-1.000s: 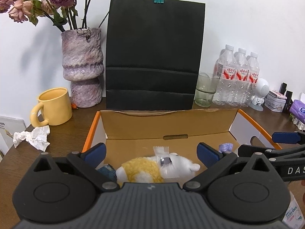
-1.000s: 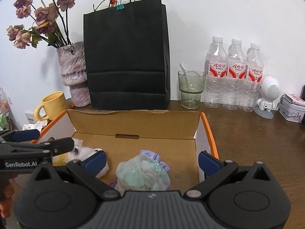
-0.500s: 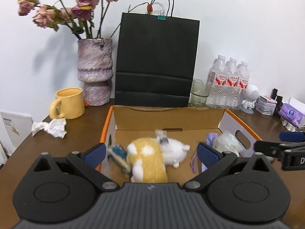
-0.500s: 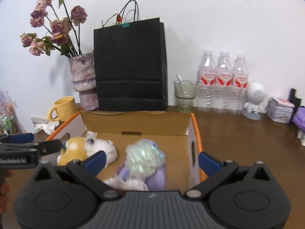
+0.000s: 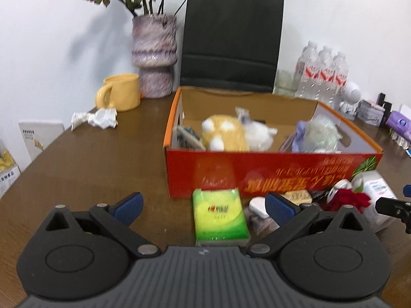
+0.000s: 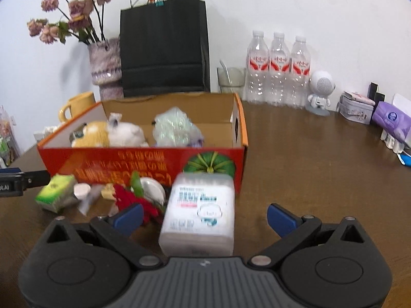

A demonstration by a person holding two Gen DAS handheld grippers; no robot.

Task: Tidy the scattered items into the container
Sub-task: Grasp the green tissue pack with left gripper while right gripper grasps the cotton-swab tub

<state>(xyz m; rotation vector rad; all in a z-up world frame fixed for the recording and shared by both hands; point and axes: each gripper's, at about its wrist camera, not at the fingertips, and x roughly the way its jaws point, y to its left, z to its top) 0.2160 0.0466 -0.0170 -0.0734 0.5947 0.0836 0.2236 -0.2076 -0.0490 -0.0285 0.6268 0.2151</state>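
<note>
An orange cardboard box (image 5: pixel 272 177) (image 6: pixel 143 161) stands on the brown table and holds a yellow-and-white plush toy (image 5: pixel 226 134) (image 6: pixel 108 134) and a shiny plastic bag (image 5: pixel 318 136) (image 6: pixel 174 128). In front of it lie a green tissue pack (image 5: pixel 219 217) (image 6: pixel 55 187), a clear white cotton-swab box (image 6: pixel 199 213) (image 5: pixel 372 192), a red rose (image 5: pixel 346 200) (image 6: pixel 133 200) and small bits. My left gripper (image 5: pixel 203 205) stands open with the green pack between its fingers' line. My right gripper (image 6: pixel 203 215) is open around the swab box, not touching it.
Behind the box stand a black paper bag (image 5: pixel 231 41), a purple vase (image 5: pixel 154 56) with dried flowers, a yellow mug (image 5: pixel 120 92), a glass (image 6: pixel 231 79) and three water bottles (image 6: pixel 277 69). Crumpled paper (image 5: pixel 95 118) lies left. A robot figure (image 6: pixel 321 89) and tins sit right.
Both grippers have pulled back and out of the box toward the table's near side. The items in front of the box have come into view between the open fingers.
</note>
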